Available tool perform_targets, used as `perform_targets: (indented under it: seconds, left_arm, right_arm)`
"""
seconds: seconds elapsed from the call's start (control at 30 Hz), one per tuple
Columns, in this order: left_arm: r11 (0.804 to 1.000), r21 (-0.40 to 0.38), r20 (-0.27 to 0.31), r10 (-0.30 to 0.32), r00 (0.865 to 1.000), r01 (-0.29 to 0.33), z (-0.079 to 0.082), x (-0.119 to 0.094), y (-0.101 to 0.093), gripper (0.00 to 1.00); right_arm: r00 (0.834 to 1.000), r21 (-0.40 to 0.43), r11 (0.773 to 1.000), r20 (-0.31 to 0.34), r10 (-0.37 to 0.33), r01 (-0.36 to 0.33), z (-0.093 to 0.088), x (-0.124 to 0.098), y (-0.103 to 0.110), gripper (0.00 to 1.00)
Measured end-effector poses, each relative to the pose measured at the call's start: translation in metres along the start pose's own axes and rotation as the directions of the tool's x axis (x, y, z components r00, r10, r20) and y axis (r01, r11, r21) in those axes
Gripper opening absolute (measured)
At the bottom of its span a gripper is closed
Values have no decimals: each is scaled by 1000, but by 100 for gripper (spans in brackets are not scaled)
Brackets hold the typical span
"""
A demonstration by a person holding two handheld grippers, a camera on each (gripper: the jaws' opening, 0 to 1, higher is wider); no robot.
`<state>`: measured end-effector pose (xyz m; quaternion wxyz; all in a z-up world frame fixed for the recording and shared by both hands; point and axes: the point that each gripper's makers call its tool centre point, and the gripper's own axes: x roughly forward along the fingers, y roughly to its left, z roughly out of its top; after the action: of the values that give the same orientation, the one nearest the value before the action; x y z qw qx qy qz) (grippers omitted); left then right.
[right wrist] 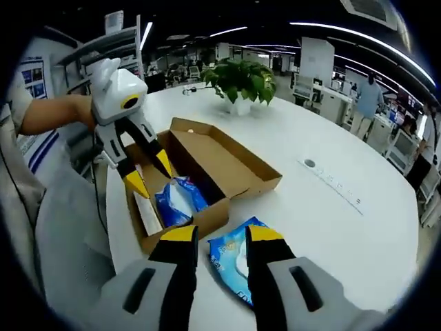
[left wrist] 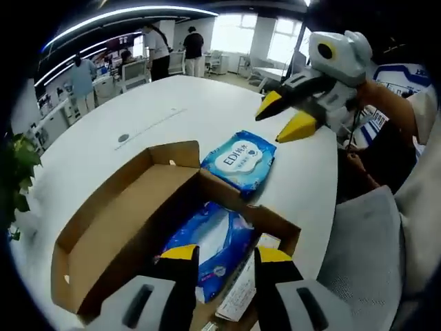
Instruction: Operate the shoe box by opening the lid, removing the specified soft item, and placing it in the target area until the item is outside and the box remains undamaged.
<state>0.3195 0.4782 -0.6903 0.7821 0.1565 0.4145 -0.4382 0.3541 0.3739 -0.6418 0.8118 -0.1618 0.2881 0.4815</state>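
Observation:
The brown shoe box stands open on the white table, its lid folded back flat. Inside lies a soft blue wipes pack beside a white paper insert. My left gripper hovers open just above that pack. A second blue wipes pack lies flat on the table beyond the box. My right gripper hangs open above the table past it. In the right gripper view, my right gripper is open over the outside pack. The left gripper is over the box and the inner pack.
A potted plant stands on the table behind the box, and a socket strip is set into the tabletop. The table's near edge runs beside a person's sleeve. Several people stand at desks in the background.

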Motion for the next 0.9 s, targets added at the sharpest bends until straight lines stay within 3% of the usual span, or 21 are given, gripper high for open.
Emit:
perform_targets:
  seconds: [0.53, 0.7, 0.9]
  left_arm:
    - [988, 144, -102, -48, 994, 63, -18, 17, 13, 26]
    - [983, 164, -145, -65, 987, 89, -24, 24, 13, 24]
    - [988, 131, -181, -52, 982, 77, -32, 28, 19, 18]
  right_arm:
    - [993, -110, 988, -62, 104, -110, 7, 52, 28, 22]
    - [989, -144, 981, -93, 118, -131, 5, 66, 33, 22]
    - [985, -160, 977, -122, 126, -144, 4, 88, 37, 21]
